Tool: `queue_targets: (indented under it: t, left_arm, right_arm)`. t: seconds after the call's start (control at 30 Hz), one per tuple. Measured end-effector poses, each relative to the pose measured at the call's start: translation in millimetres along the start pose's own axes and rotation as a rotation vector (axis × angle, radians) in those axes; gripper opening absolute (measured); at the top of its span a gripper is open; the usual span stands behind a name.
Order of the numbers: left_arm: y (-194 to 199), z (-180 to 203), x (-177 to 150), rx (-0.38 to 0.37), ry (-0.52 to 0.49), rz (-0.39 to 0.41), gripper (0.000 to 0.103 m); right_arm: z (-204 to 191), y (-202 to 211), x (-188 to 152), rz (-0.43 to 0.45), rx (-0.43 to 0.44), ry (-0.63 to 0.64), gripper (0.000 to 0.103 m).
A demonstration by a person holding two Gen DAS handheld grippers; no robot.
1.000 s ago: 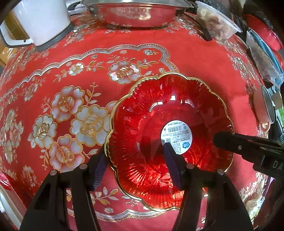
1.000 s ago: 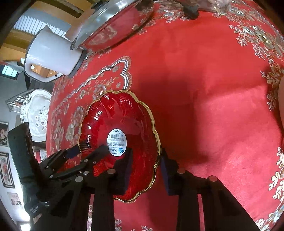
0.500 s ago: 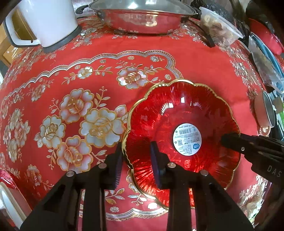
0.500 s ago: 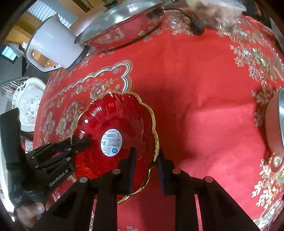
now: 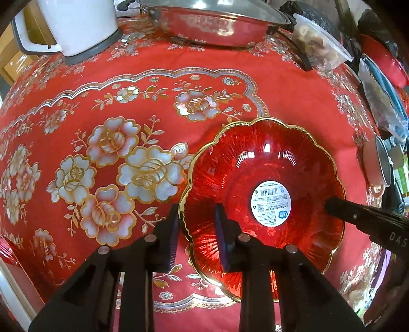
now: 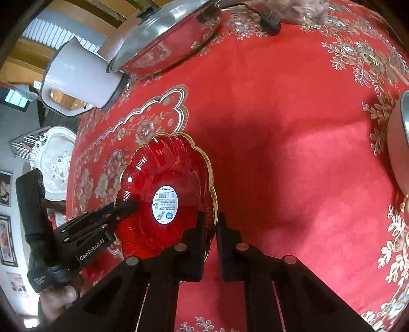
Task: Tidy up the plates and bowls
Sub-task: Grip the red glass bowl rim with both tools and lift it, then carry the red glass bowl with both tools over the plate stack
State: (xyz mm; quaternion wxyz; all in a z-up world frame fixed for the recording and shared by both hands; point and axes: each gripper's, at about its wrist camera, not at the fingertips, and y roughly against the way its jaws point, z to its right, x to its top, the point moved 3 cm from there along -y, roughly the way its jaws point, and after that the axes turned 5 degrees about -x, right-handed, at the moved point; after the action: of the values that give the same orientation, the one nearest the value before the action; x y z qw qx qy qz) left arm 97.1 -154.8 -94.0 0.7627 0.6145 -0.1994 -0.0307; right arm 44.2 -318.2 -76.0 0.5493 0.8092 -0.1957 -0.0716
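Observation:
A red glass bowl point(image 5: 255, 173) with a scalloped gold rim and a white sticker in its middle sits on the red flowered tablecloth point(image 5: 127, 102). My left gripper point(image 5: 196, 229) has closed on the bowl's left rim, one finger outside and one inside. In the right wrist view the same bowl point(image 6: 163, 168) lies to the left. There my right gripper point(image 6: 211, 227) pinches its right rim in a narrow gap. The right gripper point(image 5: 329, 204) also shows at the bowl's far side in the left wrist view. The left gripper point(image 6: 127, 206) is held by a hand point(image 6: 58, 298).
A white kettle point(image 5: 81, 25) and a steel pan with a glass lid point(image 5: 212, 23) stand at the back. A plastic tub of food point(image 5: 319, 46) and a small pink pot point(image 5: 375, 166) crowd the right edge. Bare cloth point(image 6: 294, 153) spreads right of the bowl.
Both grippers have narrowed onto the bowl's rim, the left from a wide gap to a close one. The left wrist camera has drawn back, so the bowl now sits further right.

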Motion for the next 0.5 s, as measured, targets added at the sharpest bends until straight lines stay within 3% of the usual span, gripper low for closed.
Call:
queue_targets:
  t: [0.5]
  left_arm:
    - [45.7,-20.5,-14.7,-0.015,0.050,0.071,0.020]
  right_arm:
    - [-43.7,28.4,-13.2,0.028,0.022,0.089,0.008]
